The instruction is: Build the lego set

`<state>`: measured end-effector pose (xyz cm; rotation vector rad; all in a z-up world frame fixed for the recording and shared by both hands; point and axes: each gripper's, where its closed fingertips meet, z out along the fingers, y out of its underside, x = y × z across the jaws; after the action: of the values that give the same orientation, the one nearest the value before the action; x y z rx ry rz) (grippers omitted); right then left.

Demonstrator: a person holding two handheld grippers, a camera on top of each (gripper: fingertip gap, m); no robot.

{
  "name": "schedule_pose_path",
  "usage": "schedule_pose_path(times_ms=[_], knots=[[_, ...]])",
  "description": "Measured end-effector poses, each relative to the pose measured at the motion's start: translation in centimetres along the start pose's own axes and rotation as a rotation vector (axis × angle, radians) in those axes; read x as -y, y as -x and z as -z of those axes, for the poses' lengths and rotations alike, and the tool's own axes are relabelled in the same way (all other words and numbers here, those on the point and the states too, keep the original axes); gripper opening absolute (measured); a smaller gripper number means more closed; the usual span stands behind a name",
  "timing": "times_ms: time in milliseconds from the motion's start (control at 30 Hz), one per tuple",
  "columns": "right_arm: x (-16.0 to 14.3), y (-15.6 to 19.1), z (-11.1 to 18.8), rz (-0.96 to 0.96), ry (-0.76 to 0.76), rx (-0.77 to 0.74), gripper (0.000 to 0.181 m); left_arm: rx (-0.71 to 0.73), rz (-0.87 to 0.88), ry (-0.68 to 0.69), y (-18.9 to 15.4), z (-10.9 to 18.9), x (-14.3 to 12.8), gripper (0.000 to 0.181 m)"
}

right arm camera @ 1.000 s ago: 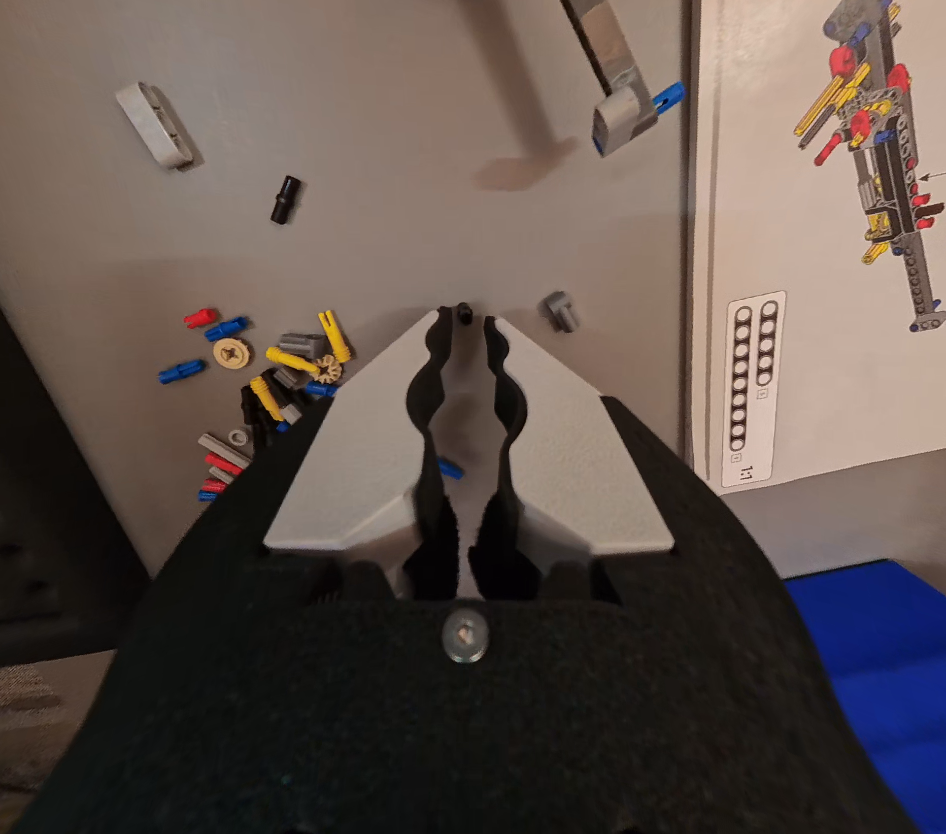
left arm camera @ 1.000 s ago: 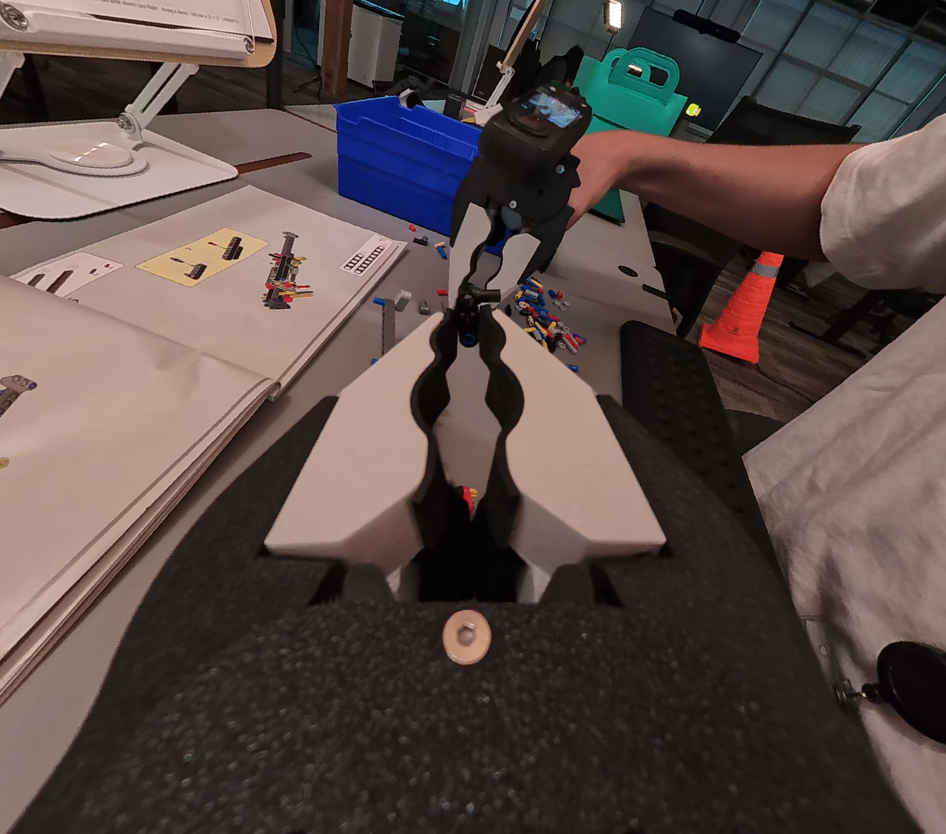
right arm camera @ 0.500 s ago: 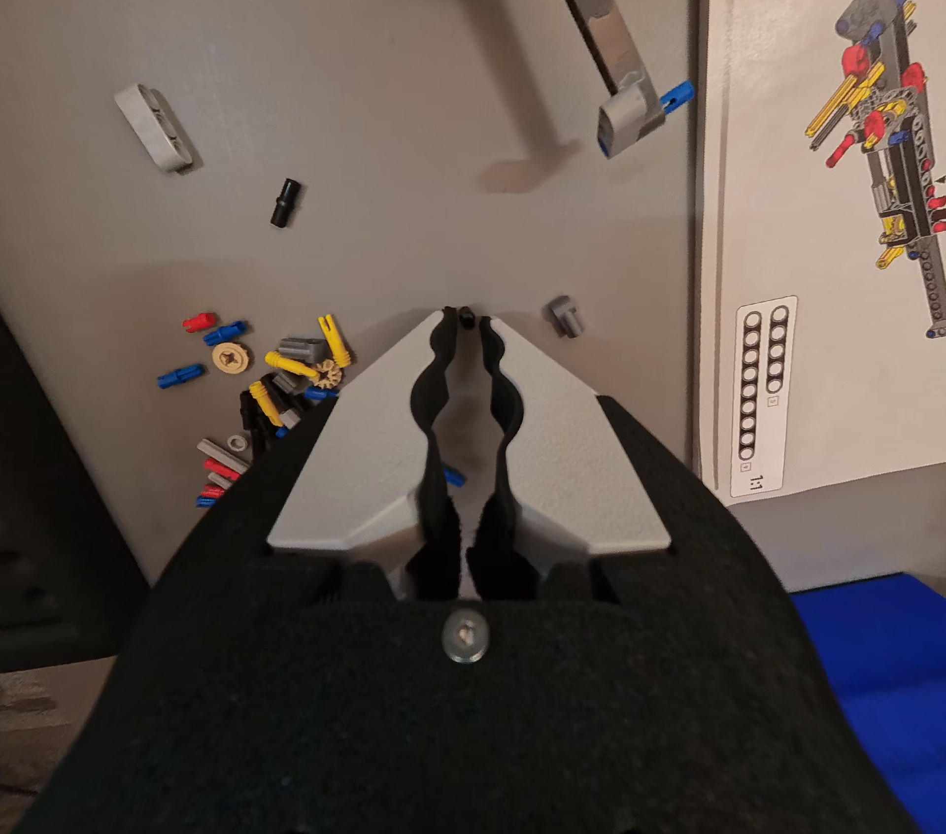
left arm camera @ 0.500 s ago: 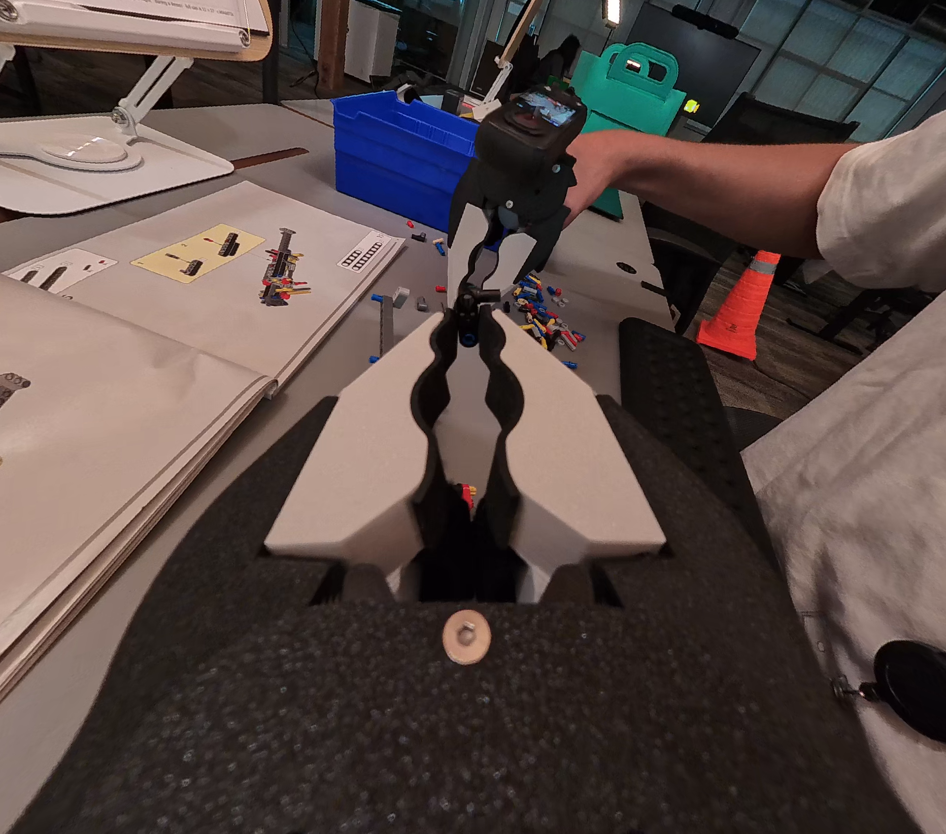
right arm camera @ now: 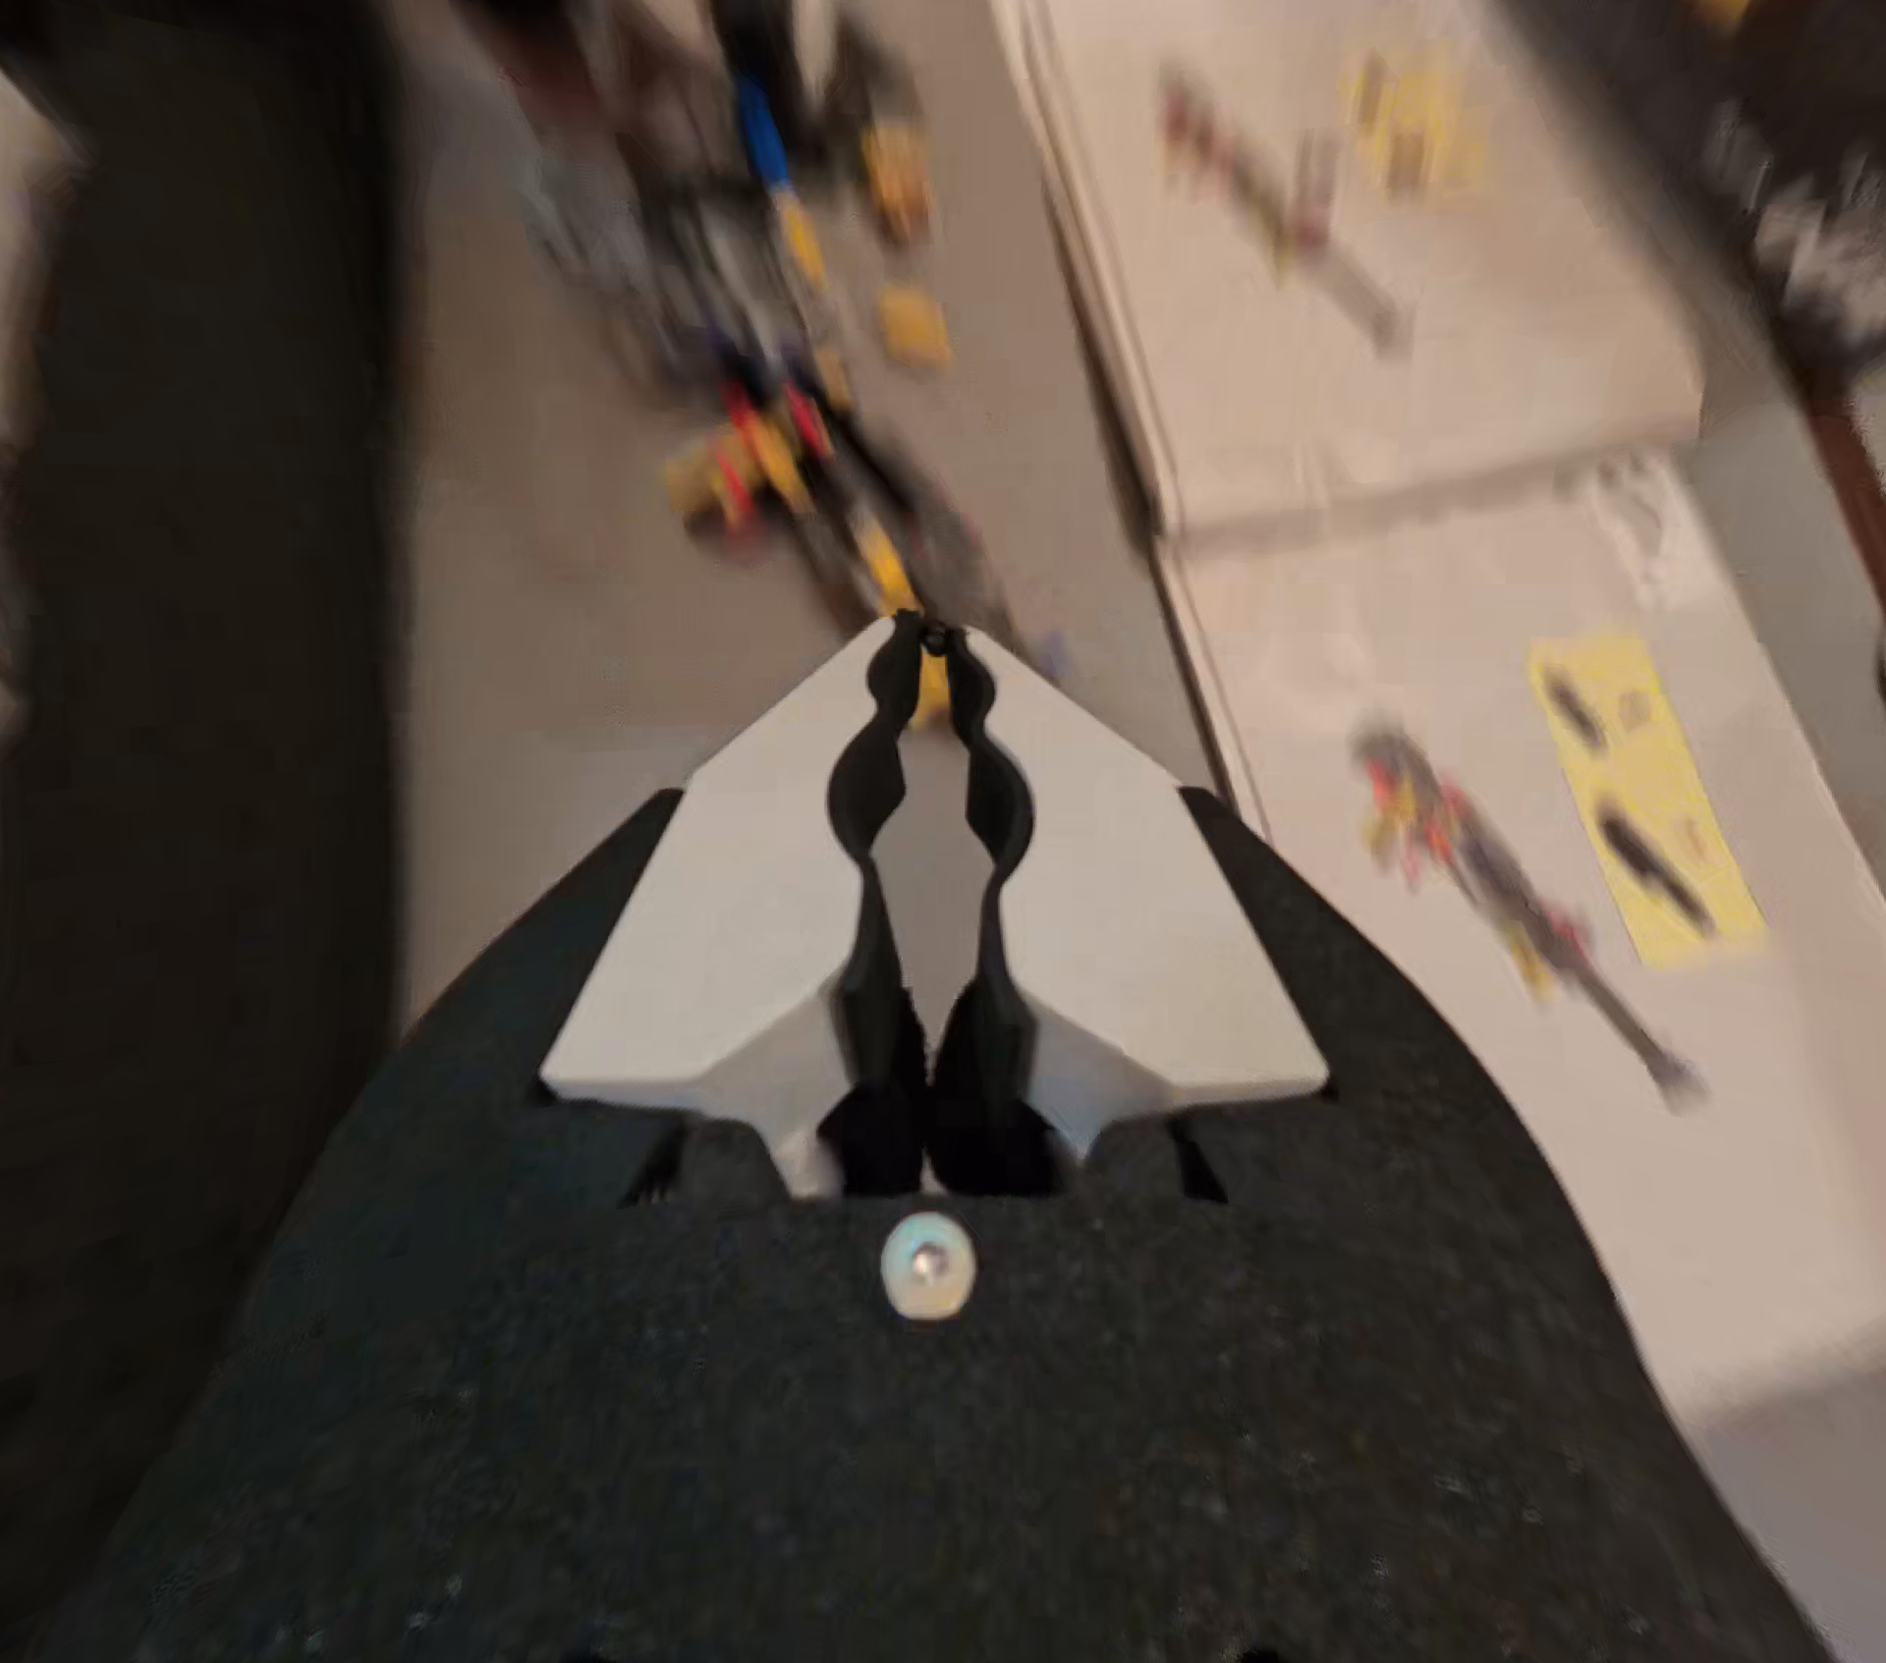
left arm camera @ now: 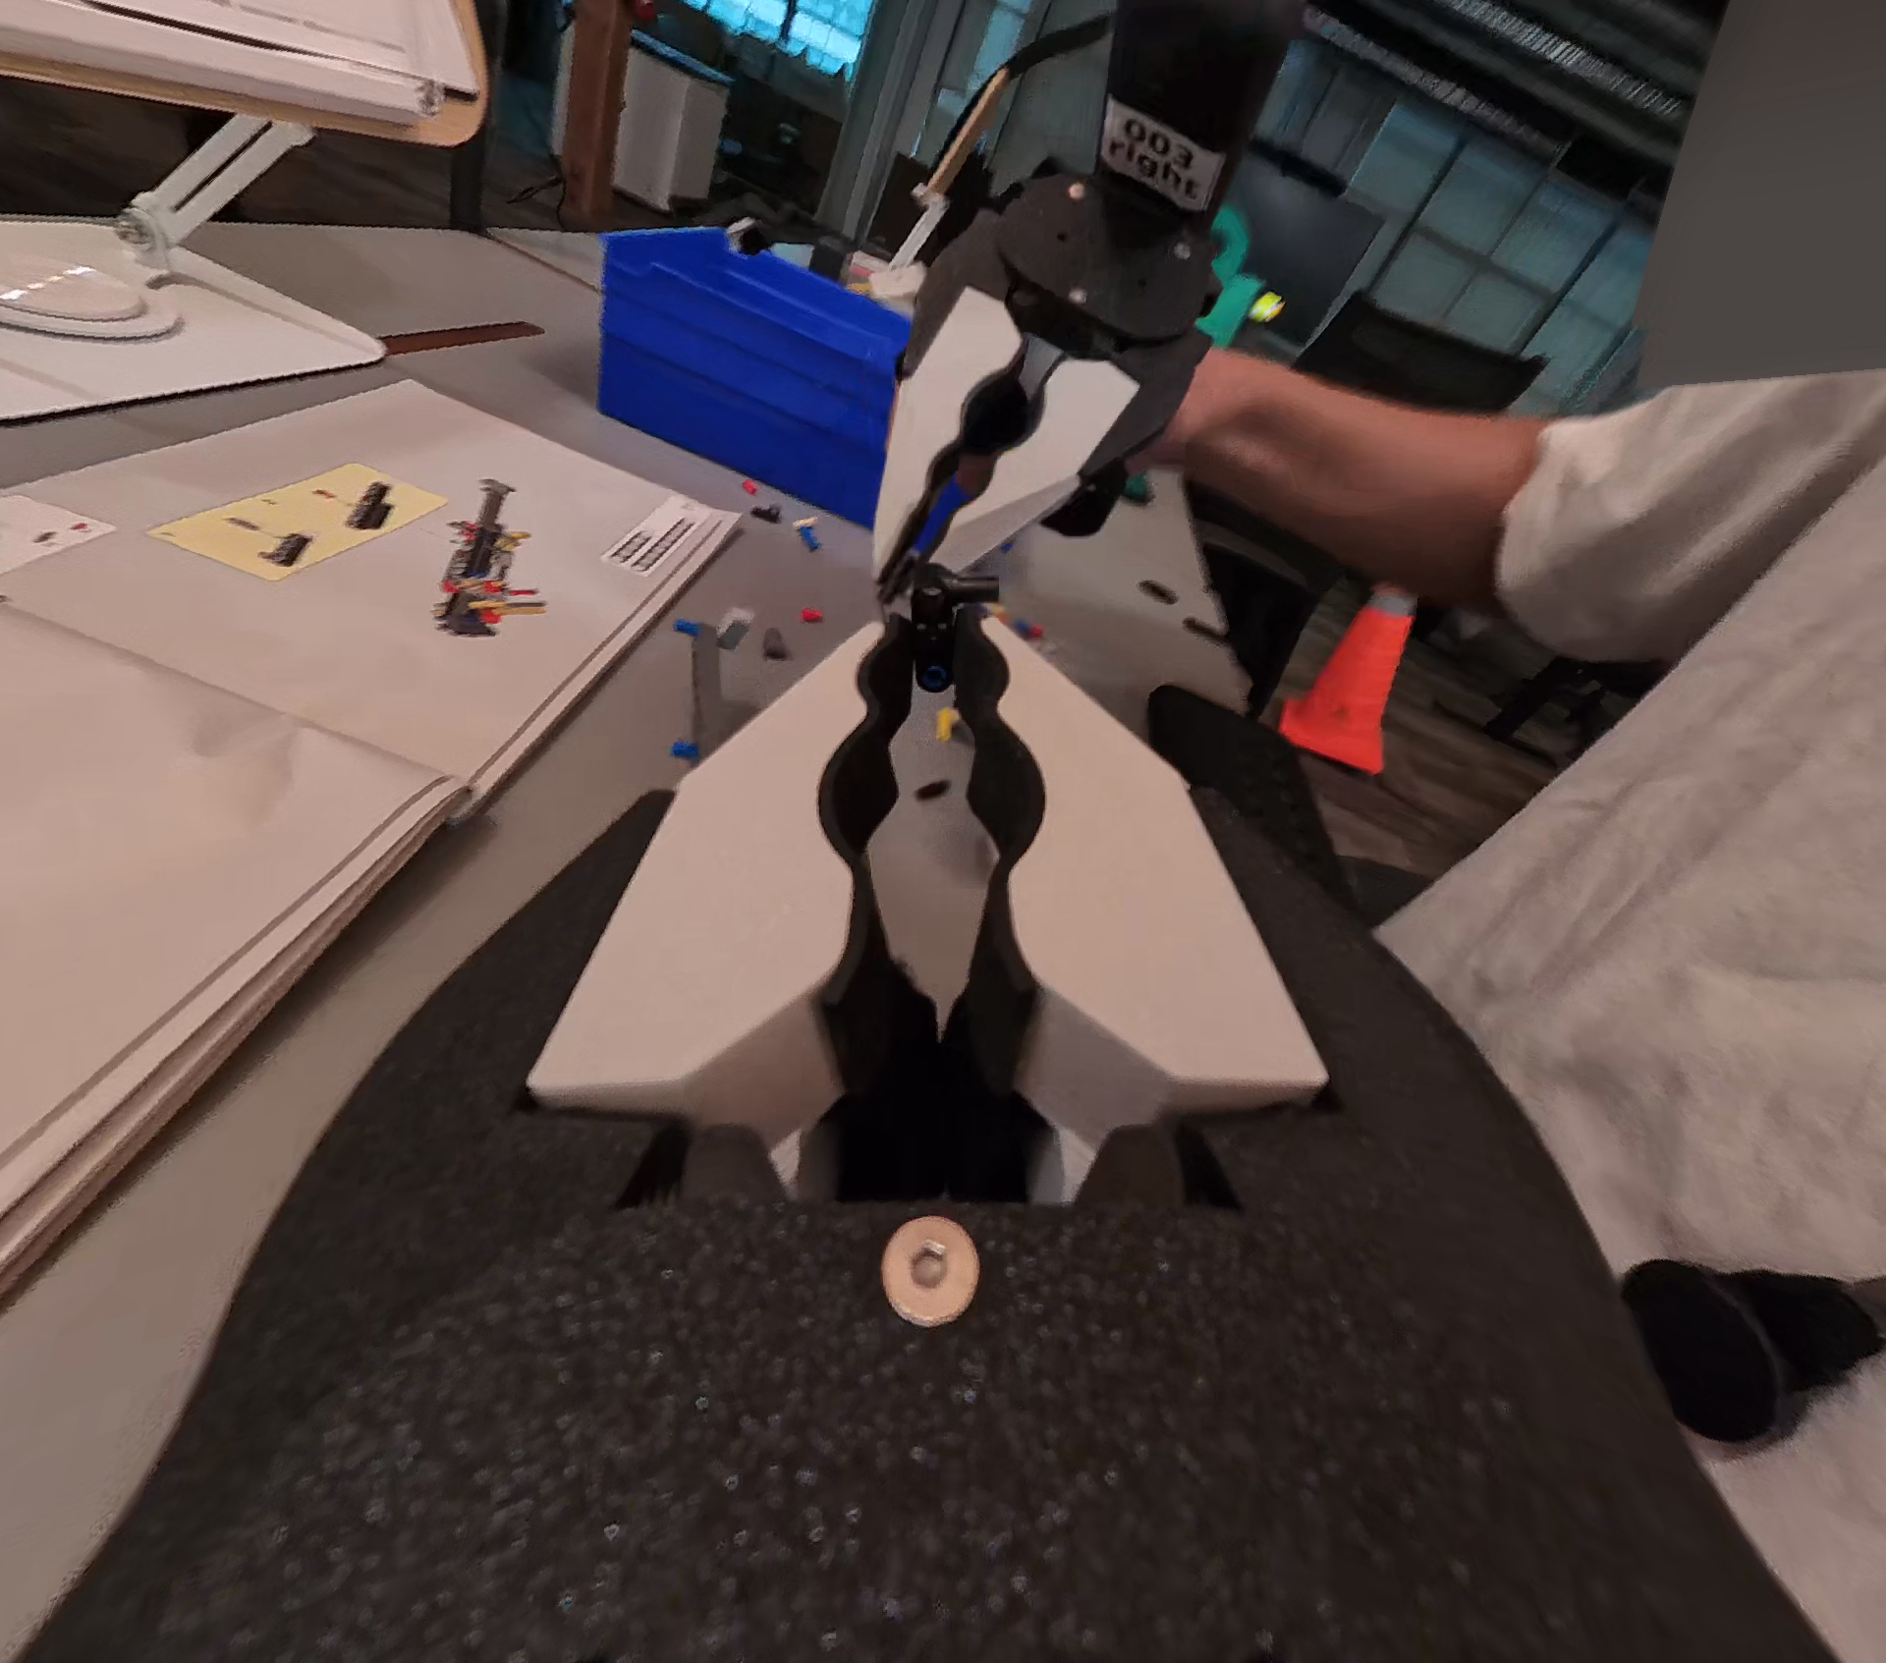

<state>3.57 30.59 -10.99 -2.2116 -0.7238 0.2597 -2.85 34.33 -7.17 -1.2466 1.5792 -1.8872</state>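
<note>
While bringing two small parts together in mid-air above the table, apparently attempting a pin insertion.

**Current state**
- Pinching a black connector in the left gripper, jaws nearly pressed together at the tips, with a blue end showing lower down between them.
- Pinching a tiny black pin at the very tips of the right gripper, jaws drawn close, approaching the connector at an angle from above.
- Leaving the loose parts scattered on the table between the instruction booklet and the blue bin.
- Getting heavy blur in the right wrist view, so cannot tell whether pin and connector are touching or just apart.

**Possible faults from here**
- Risking misalignment: approaching at an angle to the hole axis, and so jamming the pin on the rim instead of seating it.
- Risking ejection: gripping so little of the pin that any side load may be flicking it out onto the table among the loose parts.
- Risking rotation of the connector: pressing off-centre against a tip-only pinch, and so twisting it between the left jaws.
- Risking a false seat: judging depth from a blurred view.
</note>
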Motion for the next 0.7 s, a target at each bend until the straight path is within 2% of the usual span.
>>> schedule_pose_path(times_ms=[67, 133, 200, 533, 700], knots=[[5.4, 1.4, 0.4, -0.016, -0.244, -0.001, 0.004, -0.075, 0.058, -0.060, -0.8, 0.3, 0.9, 0.006], [8.6, 2.5, 0.7, -0.046, -0.373, 0.009, 0.004, -0.151, 0.117, -0.110, -1.6, 0.7, 1.7, 0.006], [10.4, 3.5, 0.7, -0.111, -0.452, 0.067, 0.004, -0.217, 0.147, -0.139, -2.4, 1.0, 2.3, 0.006], [10.9, 4.8, -0.4, -0.194, -0.485, 0.110, 0.003, -0.260, 0.097, -0.112, -3.7, 0.7, 1.8, 0.007], [9.8, 5.2, -0.9, -0.207, -0.444, 0.144, 0.003, -0.215, -0.005, -0.030, -3.6, 0.3, 0.5, 0.006]])
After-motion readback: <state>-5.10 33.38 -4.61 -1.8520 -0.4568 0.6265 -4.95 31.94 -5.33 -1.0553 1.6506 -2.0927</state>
